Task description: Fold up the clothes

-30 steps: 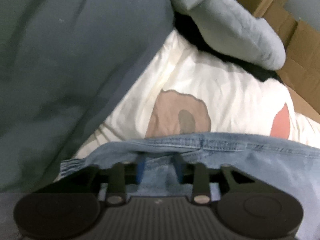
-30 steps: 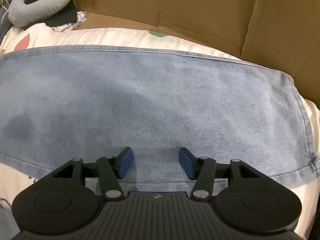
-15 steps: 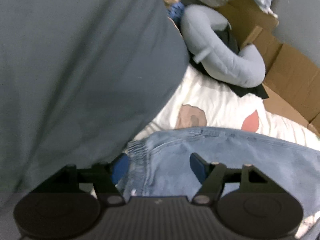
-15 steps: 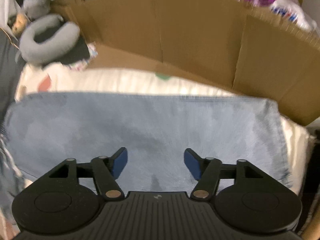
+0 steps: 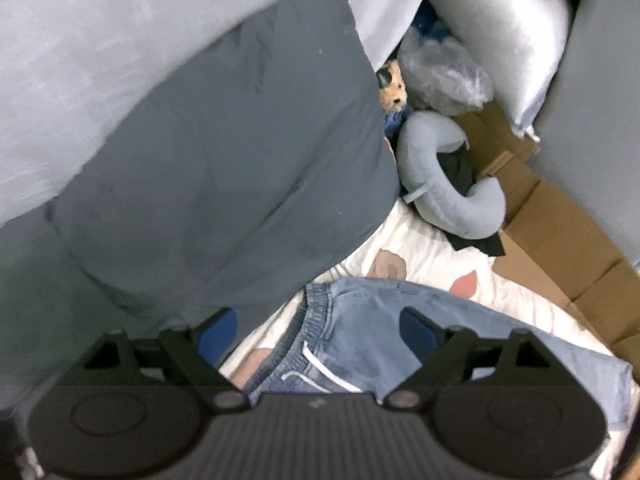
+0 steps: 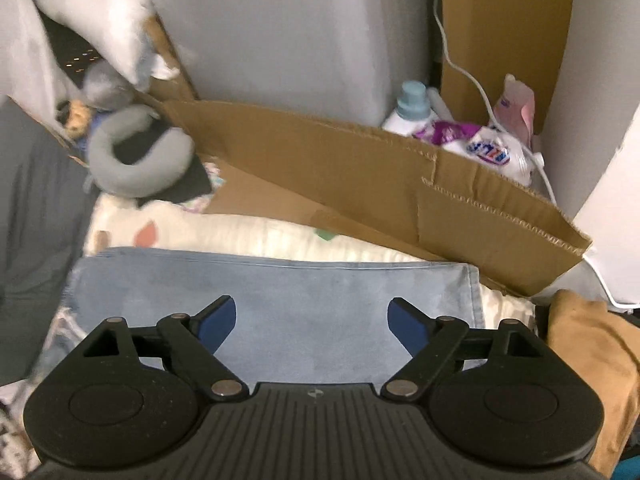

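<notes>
Light blue denim trousers lie folded flat on a white patterned sheet. Their elastic waistband with a white drawstring shows in the left wrist view. My left gripper hangs high above the waistband end, its jaws opening wide with nothing between them. My right gripper hovers above the other end of the denim, jaws also opening and holding nothing. The blue pads are clear of the cloth.
A dark grey pillow lies left of the trousers, with a paler one behind it. A grey neck pillow rests on black cloth beyond. A cardboard wall edges the far side, bottles and bags behind it. Tan cloth lies right.
Both grippers have risen well above the trousers and their jaws have spread. The left one, earlier down at the denim's edge, is now clear of it. More of the room shows.
</notes>
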Demonstrator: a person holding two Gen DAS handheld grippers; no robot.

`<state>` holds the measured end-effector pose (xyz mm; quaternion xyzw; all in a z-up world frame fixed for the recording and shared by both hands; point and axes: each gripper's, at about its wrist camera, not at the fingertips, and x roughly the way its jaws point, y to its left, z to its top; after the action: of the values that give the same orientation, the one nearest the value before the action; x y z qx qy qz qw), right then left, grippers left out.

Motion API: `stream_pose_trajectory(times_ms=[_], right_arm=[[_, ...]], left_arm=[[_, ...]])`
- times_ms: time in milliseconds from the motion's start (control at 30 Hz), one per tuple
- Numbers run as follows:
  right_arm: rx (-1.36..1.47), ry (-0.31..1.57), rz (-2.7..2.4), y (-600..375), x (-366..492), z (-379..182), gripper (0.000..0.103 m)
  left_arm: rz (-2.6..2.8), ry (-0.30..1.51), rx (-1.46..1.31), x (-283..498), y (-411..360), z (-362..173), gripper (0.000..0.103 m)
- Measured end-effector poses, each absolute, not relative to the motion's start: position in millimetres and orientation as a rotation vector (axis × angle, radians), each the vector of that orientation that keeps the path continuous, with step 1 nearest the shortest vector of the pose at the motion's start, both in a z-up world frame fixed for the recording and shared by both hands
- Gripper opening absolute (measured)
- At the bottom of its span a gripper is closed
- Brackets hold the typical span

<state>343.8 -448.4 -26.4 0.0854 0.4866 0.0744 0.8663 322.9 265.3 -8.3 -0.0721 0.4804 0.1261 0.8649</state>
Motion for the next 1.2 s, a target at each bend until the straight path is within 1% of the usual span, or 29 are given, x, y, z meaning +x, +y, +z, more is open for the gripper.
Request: stream_pose_trajectory(times_ms=[67,233,367,433,667,833,967,1133,1200], right_arm=[[0.153,1.015,0.171,-452,337,-4,0.094],[0.119,0.977,0.195,-459,317,42,0.094],[0.136,0.951,0.200,-466,301,72,0.094],[0.126,0.938,0.189,-466,295,85,0.095],[0.132,0.906,0.208,-461,278,117,0.095],[0.100,0.929,0.206,-455,264,134,0.095],[0.048,0.939,0.203,-453,248,151,0.095],[0.029,0.933,0.191,-456,230,176,0.095],[0.026,0.936,0.195,-459,223,181,0.095]], left_arm=[[0.258,1.006,-0.161,314,261,4,0.094],[0.265,0.990,-0.196,291,242,33,0.094],[0.240,0.968,-0.145,269,215,50,0.095],[0.250,0.977,-0.149,259,206,54,0.097],[0.230,1.011,-0.137,231,189,48,0.097],[0.189,1.007,-0.182,200,188,35,0.098],[0.189,1.000,-0.161,177,192,25,0.098],[0.193,0.977,-0.195,154,204,19,0.102],[0.199,0.973,-0.199,148,209,16,0.102]])
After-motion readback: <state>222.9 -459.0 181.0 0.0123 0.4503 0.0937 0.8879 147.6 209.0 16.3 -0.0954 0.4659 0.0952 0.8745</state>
